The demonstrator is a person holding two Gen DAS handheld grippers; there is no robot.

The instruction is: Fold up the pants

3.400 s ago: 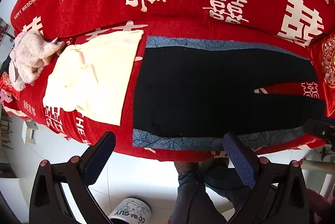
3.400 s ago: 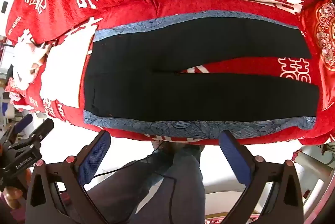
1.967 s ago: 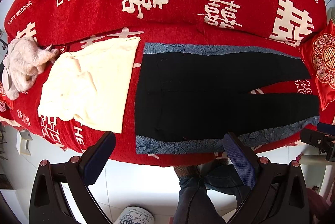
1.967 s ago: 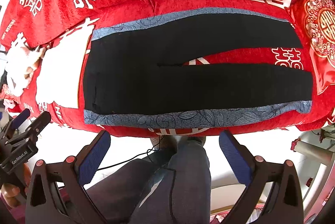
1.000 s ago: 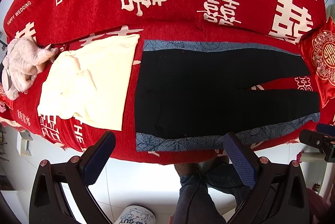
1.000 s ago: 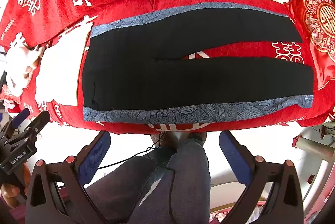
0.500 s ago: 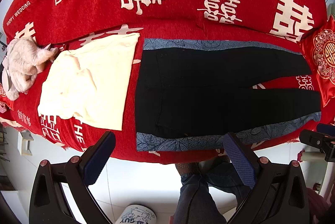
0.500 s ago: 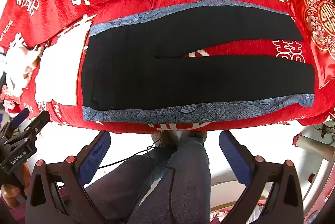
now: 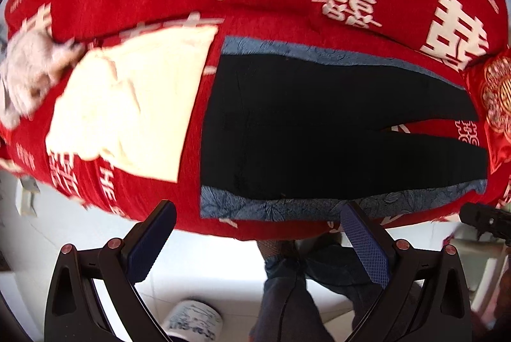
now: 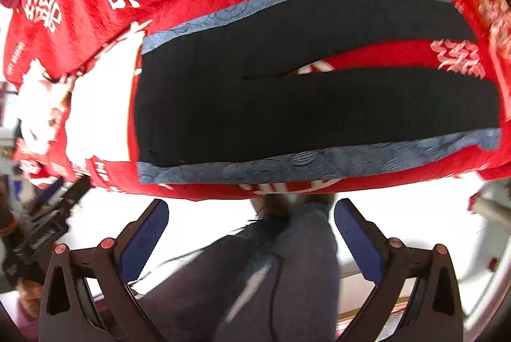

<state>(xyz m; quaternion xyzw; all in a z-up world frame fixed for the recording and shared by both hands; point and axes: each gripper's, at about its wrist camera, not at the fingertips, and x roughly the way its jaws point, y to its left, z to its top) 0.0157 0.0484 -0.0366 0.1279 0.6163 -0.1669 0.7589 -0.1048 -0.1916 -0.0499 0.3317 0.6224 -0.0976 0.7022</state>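
Black pants [image 9: 319, 131] [image 10: 287, 112] with blue patterned side stripes lie flat on a red sofa, waist to the left, both legs stretched right with a narrow gap between them. My left gripper [image 9: 258, 233] hangs open in front of the sofa's edge, below the near blue stripe, touching nothing. My right gripper [image 10: 250, 230] is open too, held off the sofa's front edge below the pants. The right gripper's tip [image 9: 485, 220] shows at the right edge of the left wrist view, and the left gripper [image 10: 48, 214] at the left of the right wrist view.
A cream garment [image 9: 134, 105] lies left of the pants, with a pale fluffy item [image 9: 28, 73] beyond it. A red embroidered cushion [image 9: 498, 99] sits at the pant hems. The person's jeans-clad legs [image 10: 271, 271] stand below, and a white slipper [image 9: 191, 322] lies on the tiled floor.
Both grippers have moved closer to the sofa, so the pants look larger, and both views are motion-blurred. The pants lie as before and both grippers stay open.
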